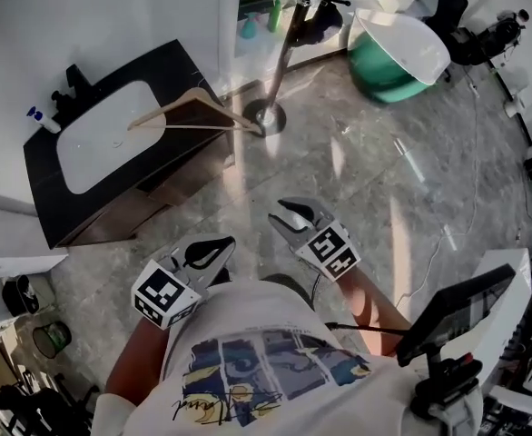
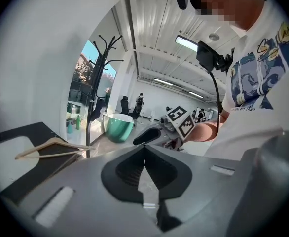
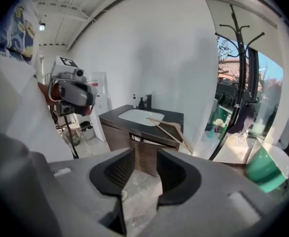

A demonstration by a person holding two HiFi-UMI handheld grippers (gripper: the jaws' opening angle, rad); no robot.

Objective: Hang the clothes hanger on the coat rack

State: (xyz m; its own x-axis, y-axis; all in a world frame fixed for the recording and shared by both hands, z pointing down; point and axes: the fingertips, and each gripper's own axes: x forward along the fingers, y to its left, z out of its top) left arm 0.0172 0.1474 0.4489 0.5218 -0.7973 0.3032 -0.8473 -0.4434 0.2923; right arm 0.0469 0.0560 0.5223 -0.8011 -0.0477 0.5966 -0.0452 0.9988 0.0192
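A wooden clothes hanger (image 1: 193, 109) lies on the black sink counter (image 1: 44, 184), its hook end past the counter's right edge. It also shows in the left gripper view (image 2: 53, 147) and the right gripper view (image 3: 171, 128). The black coat rack (image 1: 282, 57) stands on the floor just right of the counter, its hooks visible (image 2: 104, 48) (image 3: 238, 38). My left gripper (image 1: 222, 245) (image 2: 144, 149) is shut and empty, held low near my body. My right gripper (image 1: 282, 213) (image 3: 145, 164) is open with nothing between its pads, pointing toward the counter. Both are well short of the hanger.
A green tub with a white lid (image 1: 395, 57) sits on the floor right of the rack. A small bottle (image 1: 43, 120) and a tap stand at the counter's back. A monitor on a stand (image 1: 452, 309) is at my right, with cables (image 1: 470, 198) across the stone floor.
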